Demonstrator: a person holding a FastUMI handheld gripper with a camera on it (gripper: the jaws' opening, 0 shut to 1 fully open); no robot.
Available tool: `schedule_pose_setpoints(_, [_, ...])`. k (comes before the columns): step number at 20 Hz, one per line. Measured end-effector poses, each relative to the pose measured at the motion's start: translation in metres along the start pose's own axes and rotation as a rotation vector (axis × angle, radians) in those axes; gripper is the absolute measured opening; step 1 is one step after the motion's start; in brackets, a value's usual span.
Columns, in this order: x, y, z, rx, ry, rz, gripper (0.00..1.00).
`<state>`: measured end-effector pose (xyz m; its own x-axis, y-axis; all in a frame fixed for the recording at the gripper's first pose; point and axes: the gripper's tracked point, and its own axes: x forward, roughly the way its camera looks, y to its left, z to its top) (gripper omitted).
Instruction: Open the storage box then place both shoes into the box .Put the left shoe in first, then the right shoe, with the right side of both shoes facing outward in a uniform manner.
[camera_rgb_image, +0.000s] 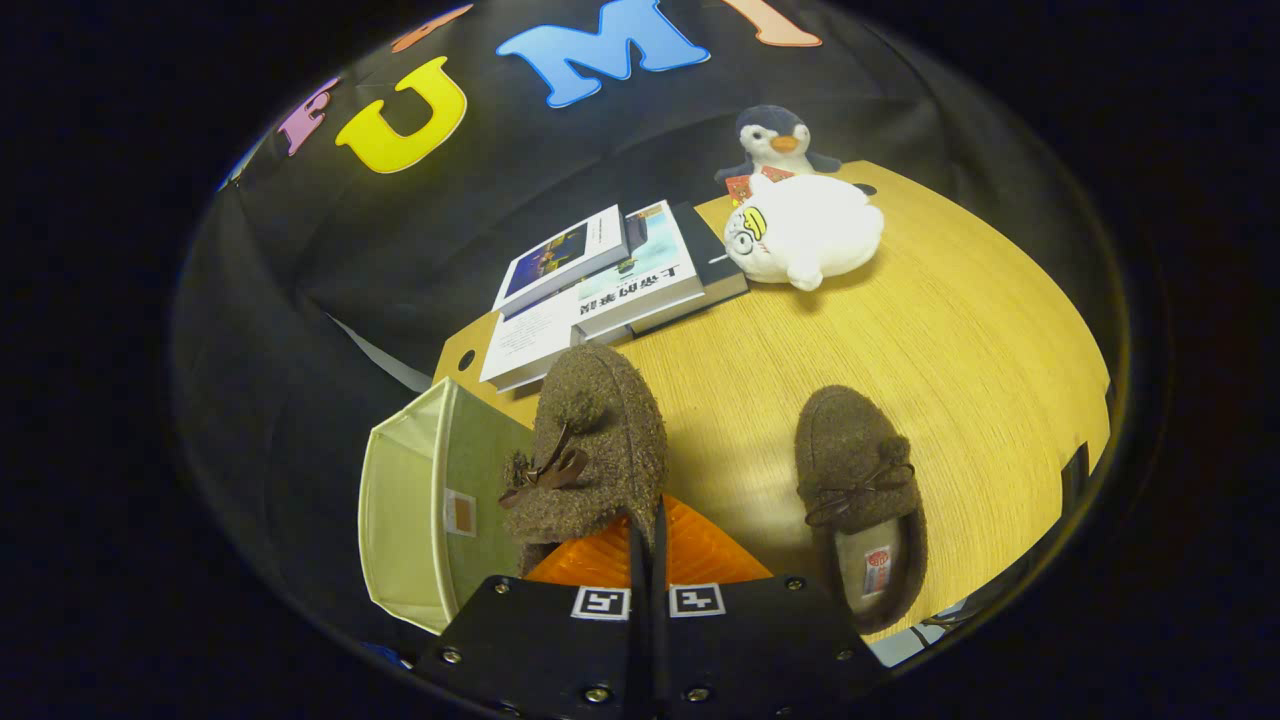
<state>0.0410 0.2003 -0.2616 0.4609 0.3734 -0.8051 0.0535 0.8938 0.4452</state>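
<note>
The left shoe is held pinched in the closed fingers, lifted beside the open storage box.

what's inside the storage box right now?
The storage box sits off the table's edge, beside the shoe held in the gripper. Only pale lining shows on its visible walls; that shoe and the near wall cover the bottom, so contents there can't be confirmed.

Bare table right of second shoe; books, plush toys block far side.
</note>
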Motion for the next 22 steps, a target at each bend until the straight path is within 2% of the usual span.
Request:
schedule_pose_setpoints(11, [-0.009,0.101,0.02,-0.04,-0.044,0.111,0.0])
schedule_pose_setpoints(18, [0.005,0.161,0.004,-0.087,-0.041,0.153,0.0])
schedule_pose_setpoints(22, [0.025,0.185,-0.017,-0.12,-0.02,0.14,0.0])
